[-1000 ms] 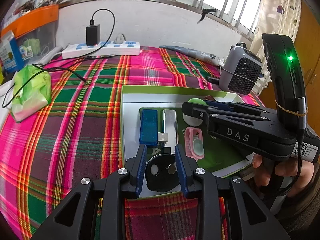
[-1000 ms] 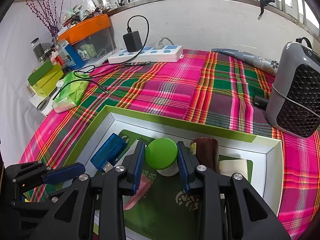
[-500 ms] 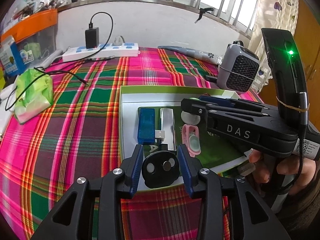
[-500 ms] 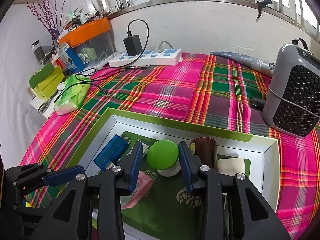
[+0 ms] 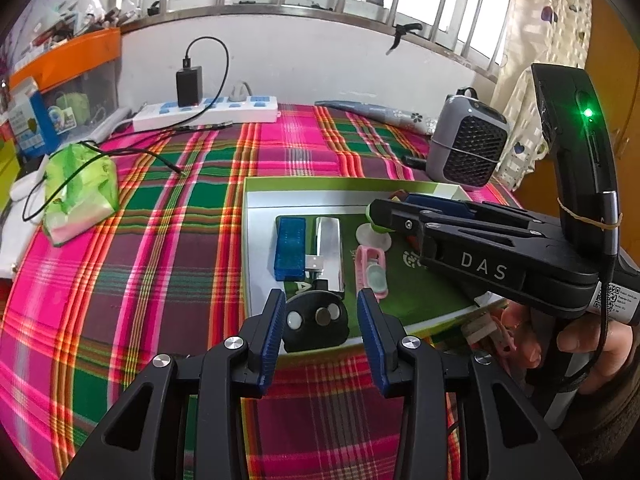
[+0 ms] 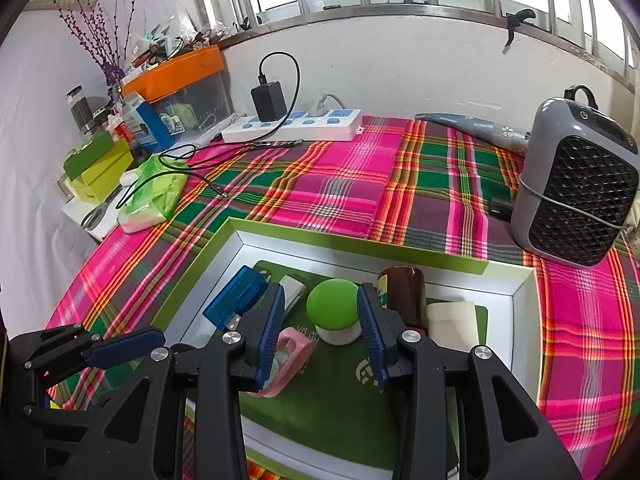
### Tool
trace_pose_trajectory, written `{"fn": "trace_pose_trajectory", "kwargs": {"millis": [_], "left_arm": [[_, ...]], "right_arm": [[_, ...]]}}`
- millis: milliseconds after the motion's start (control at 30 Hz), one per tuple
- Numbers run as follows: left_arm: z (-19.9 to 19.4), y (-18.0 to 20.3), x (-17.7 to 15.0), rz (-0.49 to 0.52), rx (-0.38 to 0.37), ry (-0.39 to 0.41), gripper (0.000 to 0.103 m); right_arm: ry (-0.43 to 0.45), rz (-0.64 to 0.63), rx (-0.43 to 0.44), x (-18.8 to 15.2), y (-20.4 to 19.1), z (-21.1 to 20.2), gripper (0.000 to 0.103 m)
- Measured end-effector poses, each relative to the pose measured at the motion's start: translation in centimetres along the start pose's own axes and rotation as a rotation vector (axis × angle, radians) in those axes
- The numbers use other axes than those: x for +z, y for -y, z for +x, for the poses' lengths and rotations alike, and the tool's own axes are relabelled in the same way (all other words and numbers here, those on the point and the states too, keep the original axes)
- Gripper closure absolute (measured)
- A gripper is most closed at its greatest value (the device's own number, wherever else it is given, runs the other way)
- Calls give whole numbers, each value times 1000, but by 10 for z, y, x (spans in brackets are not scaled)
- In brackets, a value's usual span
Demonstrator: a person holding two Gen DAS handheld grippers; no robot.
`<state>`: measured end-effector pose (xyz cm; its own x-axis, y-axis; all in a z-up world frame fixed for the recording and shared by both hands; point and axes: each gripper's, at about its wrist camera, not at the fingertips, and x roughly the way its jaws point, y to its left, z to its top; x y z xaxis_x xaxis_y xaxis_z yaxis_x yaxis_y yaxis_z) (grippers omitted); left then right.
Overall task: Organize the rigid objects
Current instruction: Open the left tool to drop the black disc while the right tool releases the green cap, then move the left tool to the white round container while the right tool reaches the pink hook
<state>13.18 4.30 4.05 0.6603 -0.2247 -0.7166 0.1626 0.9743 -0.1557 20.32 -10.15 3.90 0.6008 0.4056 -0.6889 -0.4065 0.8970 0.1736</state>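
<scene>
Near corner of the green tray (image 5: 256, 184) covered in the left wrist view by the black key fob (image 5: 316, 322); far right part of the tray lost behind the right gripper (image 5: 390, 210); only a sliver of the green-capped jar (image 5: 367, 211) visible there past its fingers (image 5: 436, 202); print on the white sticker (image 5: 616, 300) too small to read; hand (image 5: 600, 344) cut off by the dark rim; pink clip (image 6: 294, 354) partly hidden in the right wrist view behind one blue finger; base of the brown bottle (image 6: 402, 292) hidden likewise; silver bar (image 6: 294, 286) mostly covered; left gripper (image 6: 120, 346) cut by the left edge; clutter on the shelf (image 6: 172, 46) too small to make out.
</scene>
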Motion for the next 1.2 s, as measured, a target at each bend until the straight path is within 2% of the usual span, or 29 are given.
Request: {"fn": "trace_pose_trajectory", "kwargs": {"millis": [533, 833, 1200], "left_arm": [[-25, 6, -13, -6, 7, 27, 67], [-33, 11, -22, -13, -21, 36, 67], [-31, 27, -33, 0, -65, 17, 67]], "right_arm": [[43, 22, -18, -22, -2, -37, 63], [67, 57, -74, -47, 17, -70, 63], [50, 131, -134, -83, 44, -95, 63]]}}
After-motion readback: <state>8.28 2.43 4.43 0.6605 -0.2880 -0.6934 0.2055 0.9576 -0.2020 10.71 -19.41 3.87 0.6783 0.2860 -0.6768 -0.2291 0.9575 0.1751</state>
